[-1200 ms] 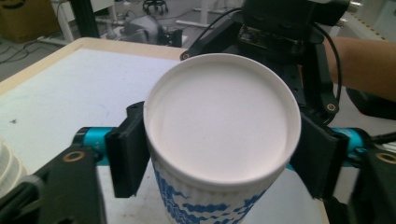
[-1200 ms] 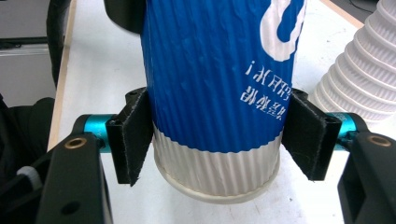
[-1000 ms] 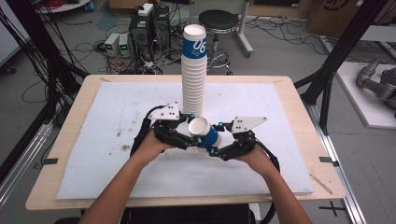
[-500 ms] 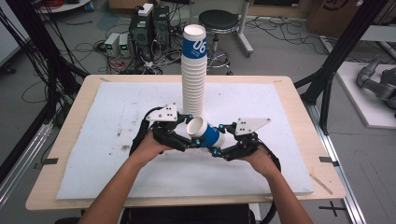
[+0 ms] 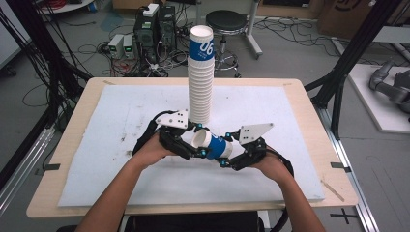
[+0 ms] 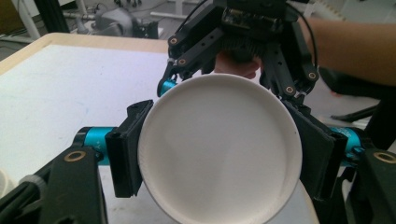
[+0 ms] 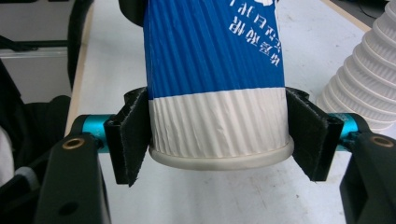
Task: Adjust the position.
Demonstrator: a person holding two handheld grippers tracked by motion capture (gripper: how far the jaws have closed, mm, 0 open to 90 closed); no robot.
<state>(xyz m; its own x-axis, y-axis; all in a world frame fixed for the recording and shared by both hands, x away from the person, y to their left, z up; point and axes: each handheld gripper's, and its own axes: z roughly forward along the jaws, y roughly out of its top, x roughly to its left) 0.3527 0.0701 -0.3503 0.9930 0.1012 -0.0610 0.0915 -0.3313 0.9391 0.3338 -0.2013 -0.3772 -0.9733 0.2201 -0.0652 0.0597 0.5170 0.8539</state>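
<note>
Cup off the mat, on its side, held in the air between both grippers, just in front of the stack. Open mouth turned to the left gripper, blue band and base toward the right gripper.

In the left gripper view: left gripper at middling width, pads pressed to either side of the cup at its rim, white inside facing the camera. Right gripper beyond, pointing back this way, a hand behind it.

In the right gripper view: right gripper likewise at middling width, pads clamped on the white ribbed foot of the cup, blue ribbed sleeve with white print above. Stack at the right edge, ribbed white, standing on the mat.

From the high view: stack upright near mid-table, tall, top cup with a blue band marked 06. Left hand and right hand low on the mat, forearms entering from the bottom edge. Mat white, smudged on its left part, covering most of the wooden table. Stool on the floor beyond the far edge, among cables and boxes.
</note>
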